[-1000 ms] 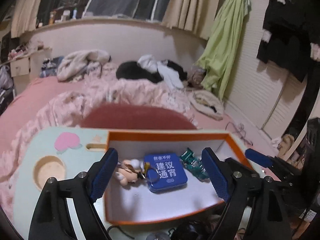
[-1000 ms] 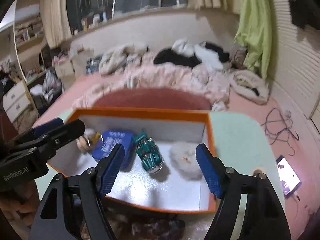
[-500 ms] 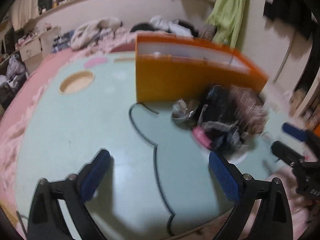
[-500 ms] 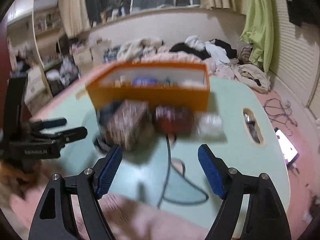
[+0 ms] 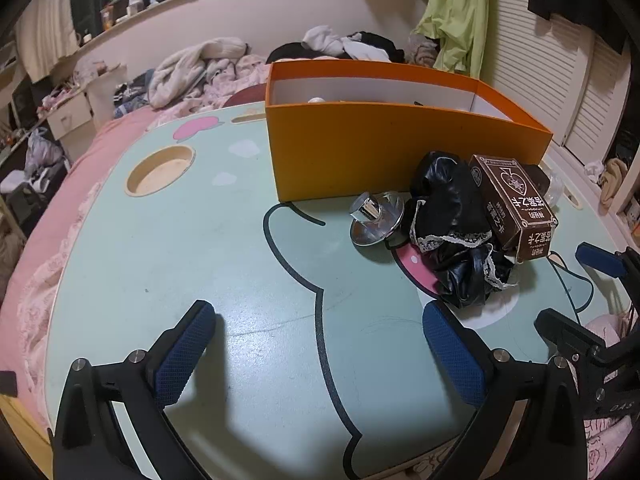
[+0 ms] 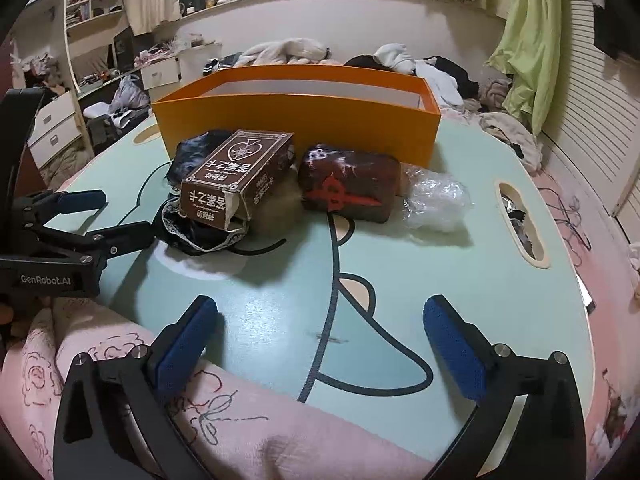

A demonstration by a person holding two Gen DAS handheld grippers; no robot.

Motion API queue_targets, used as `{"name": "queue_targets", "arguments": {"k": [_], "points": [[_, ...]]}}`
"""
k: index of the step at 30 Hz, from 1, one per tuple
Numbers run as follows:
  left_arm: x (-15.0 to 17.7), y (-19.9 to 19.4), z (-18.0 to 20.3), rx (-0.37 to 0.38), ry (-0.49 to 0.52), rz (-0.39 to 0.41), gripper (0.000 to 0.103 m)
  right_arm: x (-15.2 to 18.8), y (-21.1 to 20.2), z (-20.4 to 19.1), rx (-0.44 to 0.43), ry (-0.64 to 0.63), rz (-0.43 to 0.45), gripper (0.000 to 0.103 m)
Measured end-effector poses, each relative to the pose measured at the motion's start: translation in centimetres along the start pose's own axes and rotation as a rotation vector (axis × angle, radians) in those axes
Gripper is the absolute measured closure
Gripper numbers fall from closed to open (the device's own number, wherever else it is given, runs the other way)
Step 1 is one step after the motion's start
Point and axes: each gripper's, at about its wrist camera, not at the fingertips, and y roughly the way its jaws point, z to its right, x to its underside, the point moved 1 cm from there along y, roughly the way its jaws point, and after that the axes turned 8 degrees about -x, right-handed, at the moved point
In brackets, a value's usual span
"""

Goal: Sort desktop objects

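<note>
Both tongs, left (image 5: 318, 354) and right (image 6: 320, 350), had just opened, empty. Card box (image 6: 236, 178) before orange bin (image 6: 296, 120): light, stiff; grip long sides.

- We see a pale green table (image 6: 460, 264) with a cartoon drawing.
- On it stands an orange box (image 6: 296, 114).
- Before the box lie a black lace cloth (image 5: 452, 216), a metal lid (image 5: 376, 220), a dark red pouch (image 6: 350, 186) and a plastic wrap (image 6: 434, 200).

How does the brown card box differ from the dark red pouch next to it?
The brown card box is stiff, sharp-edged and tilted, propped on the black lace-trimmed cloth; the dark red pouch looks soft, rounded and lies flat on the table. Both sit before the orange box.
</note>
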Motion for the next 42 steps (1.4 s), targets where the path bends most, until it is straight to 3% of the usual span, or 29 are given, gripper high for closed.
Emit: {"name": "queue_targets", "arguments": {"k": [12, 13, 15, 17, 20, 23, 26, 28, 30, 36, 39, 42], "points": [[0.1, 0.1, -0.1, 0.001, -0.001, 0.002, 0.0, 2.2, -1.6, -1.7, -0.005, -0.003, 0.032, 0.002], [0.1, 0.1, -0.1, 0.002, -0.002, 0.002, 0.0, 2.3, -1.9, -1.8, -0.011, 0.001, 0.044, 0.005], [0.1, 0.1, -0.1, 0.002, -0.002, 0.002, 0.0, 2.3, -2.7, -1.8, -0.033, 0.01, 0.082, 0.026], [0.1, 0.0, 0.0, 0.001, -0.001, 0.002, 0.0, 1.8, -3.7, -2.5, -0.053, -0.008, 0.133, 0.031], [0.2, 0.0, -0.1, 0.001, -0.001, 0.003, 0.0, -0.6, -5.7, -4.5, -0.077, -0.042, 0.236, 0.032], [0.2, 0.0, 0.0, 0.001, -0.001, 0.003, 0.0, -3.0, -4.8, -5.4, -0.095, -0.021, 0.225, 0.032], [0.3, 0.0, -0.1, 0.002, -0.002, 0.004, 0.0, -4.2, -1.7, -5.4, -0.073, 0.033, 0.118, 0.032], [0.3, 0.0, -0.1, 0.002, -0.002, 0.004, 0.0, -3.7, -0.3, -5.1, -0.109, 0.067, 0.052, 0.053], [0.3, -0.1, -0.1, 0.001, -0.002, 0.004, 0.0, -2.8, -0.9, -4.5, -0.135, 0.09, 0.077, 0.061], [0.0, -0.3, -0.3, 0.005, -0.013, 0.01, 0.0, -0.8, -5.1, -2.0, -0.169, 0.182, 0.249, 0.061], [-0.8, -0.8, -0.7, 0.057, -0.052, 0.028, 0.001, -0.1, -5.5, -1.2, -0.153, 0.217, 0.271, 0.061], [-2.5, -0.7, -1.1, 0.086, -0.086, 0.045, 0.011, -0.3, -5.4, -0.9, -0.167, 0.243, 0.266, 0.061]]}}
